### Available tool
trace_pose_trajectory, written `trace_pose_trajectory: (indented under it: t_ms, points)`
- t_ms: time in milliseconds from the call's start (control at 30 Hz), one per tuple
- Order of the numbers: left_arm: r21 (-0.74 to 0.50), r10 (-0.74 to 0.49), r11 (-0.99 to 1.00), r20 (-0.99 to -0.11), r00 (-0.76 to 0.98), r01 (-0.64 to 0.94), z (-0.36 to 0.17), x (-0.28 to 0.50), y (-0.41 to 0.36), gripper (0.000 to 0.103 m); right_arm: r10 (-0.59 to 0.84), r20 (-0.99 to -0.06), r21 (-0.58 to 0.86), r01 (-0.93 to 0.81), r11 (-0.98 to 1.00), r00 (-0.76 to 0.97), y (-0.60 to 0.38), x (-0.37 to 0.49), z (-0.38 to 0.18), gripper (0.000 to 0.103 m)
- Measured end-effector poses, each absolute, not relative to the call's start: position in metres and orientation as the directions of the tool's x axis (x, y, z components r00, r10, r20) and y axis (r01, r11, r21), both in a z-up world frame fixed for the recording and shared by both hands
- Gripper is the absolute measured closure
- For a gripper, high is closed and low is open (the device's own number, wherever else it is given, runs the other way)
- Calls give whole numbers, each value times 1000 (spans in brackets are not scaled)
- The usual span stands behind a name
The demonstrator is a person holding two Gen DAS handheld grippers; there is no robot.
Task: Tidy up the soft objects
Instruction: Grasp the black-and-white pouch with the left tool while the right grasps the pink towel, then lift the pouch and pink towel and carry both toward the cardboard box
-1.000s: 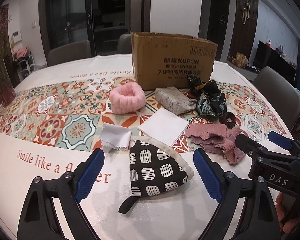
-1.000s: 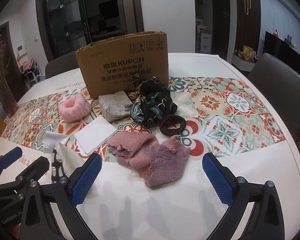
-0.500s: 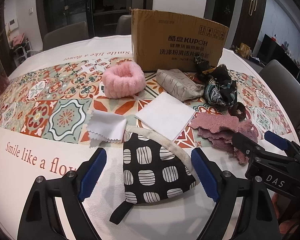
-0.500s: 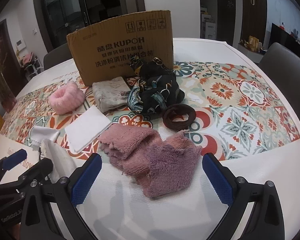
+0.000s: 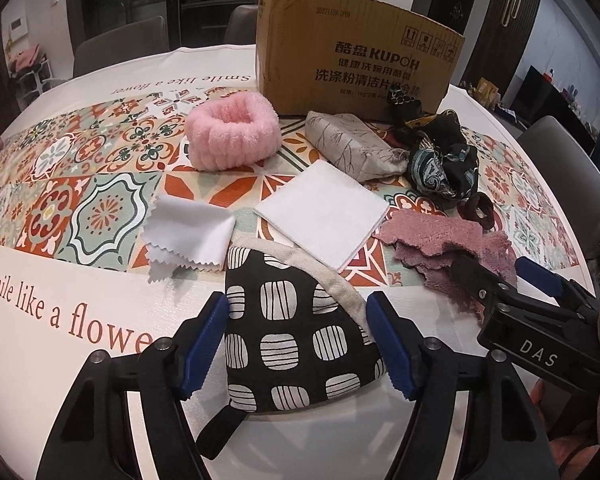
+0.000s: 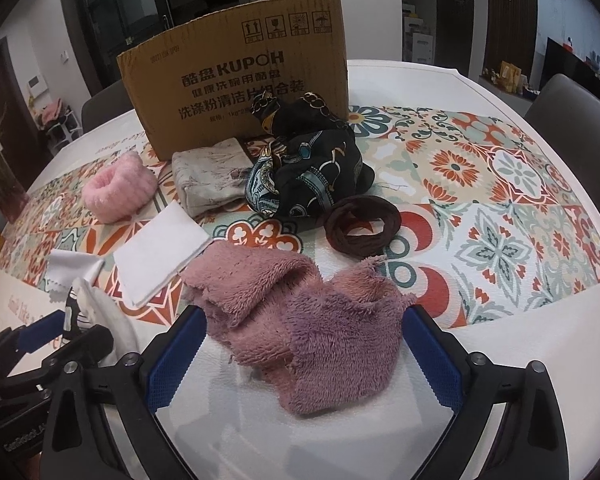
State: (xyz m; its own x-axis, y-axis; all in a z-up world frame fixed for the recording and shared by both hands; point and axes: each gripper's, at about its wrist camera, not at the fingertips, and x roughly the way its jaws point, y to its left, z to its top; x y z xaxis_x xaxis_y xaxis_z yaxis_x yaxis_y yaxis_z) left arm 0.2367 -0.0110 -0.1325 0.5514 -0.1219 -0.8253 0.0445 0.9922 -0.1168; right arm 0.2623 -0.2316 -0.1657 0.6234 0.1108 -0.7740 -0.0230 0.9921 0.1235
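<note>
My left gripper is open, its blue pads on either side of a black pouch with white striped squares lying on the table. My right gripper is open, its pads on either side of a crumpled mauve fluffy cloth, which also shows in the left wrist view. Behind lie a white folded cloth, a white zigzag-edged cloth, a pink fluffy band, a grey patterned bundle, a dark patterned scarf and a brown hair tie.
An open cardboard box stands at the back of the round table, on a tiled-pattern runner. Grey chairs stand around the table. The right gripper shows at the right in the left wrist view.
Both grippers have moved forward and lower. The left pads now flank the black pouch and have narrowed; the right pads now flank the mauve cloth.
</note>
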Motion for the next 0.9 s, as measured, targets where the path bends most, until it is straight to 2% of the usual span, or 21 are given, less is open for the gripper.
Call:
trace_pose_trajectory:
  t_ms: [67, 267, 433, 500, 600, 700, 900]
  points:
    - [-119, -124, 992, -826, 550, 44, -133, 237, -11, 38, 110, -777, 120, -26, 992, 620, -230, 264, -167, 6]
    - [-110, -122, 992, -823, 555, 55, -131, 235, -13, 47, 100, -786, 99, -35, 994, 611, -226, 265, -172, 23]
    - [-103, -120, 993, -819, 561, 63, -129, 234, -13, 53, 91, -783, 86, -37, 996, 615, -226, 264, -170, 43]
    - [-108, -126, 992, -817, 562, 65, -128, 232, -13, 55, 103, -783, 99, -40, 994, 614, -227, 264, -169, 57]
    - [-115, -134, 991, -813, 566, 70, -124, 230, -12, 58, 122, -785, 117, -48, 992, 607, -227, 263, -167, 68]
    - [-115, -141, 990, -804, 578, 81, -120, 227, -12, 62, 132, -786, 127, -51, 991, 604, -226, 261, -164, 75]
    - [-119, -155, 988, -781, 605, 100, -107, 219, -11, 65, 145, -765, 139, -59, 988, 628, -224, 250, -150, 77]
